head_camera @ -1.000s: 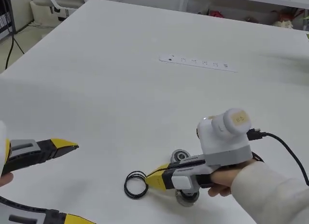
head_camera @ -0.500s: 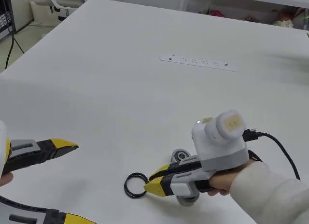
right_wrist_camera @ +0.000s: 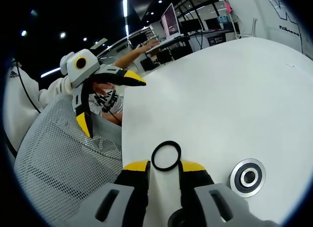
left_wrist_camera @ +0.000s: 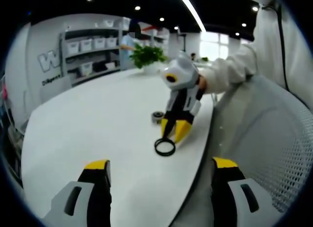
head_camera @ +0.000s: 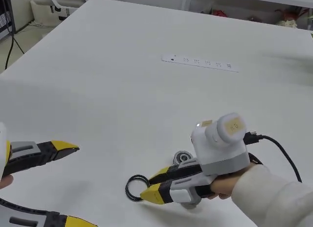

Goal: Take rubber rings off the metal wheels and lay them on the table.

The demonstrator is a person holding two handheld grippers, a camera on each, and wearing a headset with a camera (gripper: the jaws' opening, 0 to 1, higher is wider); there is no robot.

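Presently your right gripper (head_camera: 150,187) lies low over the table (head_camera: 122,90), its jaws a narrow gap apart and clamped on nothing. The rubber ring (head_camera: 136,187) lies flat on the surface just ahead of the yellow tips; whether it touches them cannot be told. Your left gripper (head_camera: 78,185) hangs well to the left, jaws wide apart and empty.

Judged step: release of a ring onto the table. To finish it well, draw the right gripper up or back along its own line, so that neither tip catches the ring's near edge and drags it. So light and pliant a ring will likely slide or flip at a nudge. One metal wheel (head_camera: 182,157) sits just behind the right gripper, and a second wheel (head_camera: 188,204) peeps from under its body; mind that one as you pull away. The right gripper view shows a dark band on a wheel's face, but whether that is a ring yet to be taken off is too small to tell.

Surface: plain white, matt and level, with little to stop a rolling wheel. A white power strip (head_camera: 200,63) lies well away toward the far side.

Room: shelving (left_wrist_camera: 93,46), a green plant (left_wrist_camera: 146,55), ceiling spotlights, and a grey mesh chair (left_wrist_camera: 274,153) by the table's edge.
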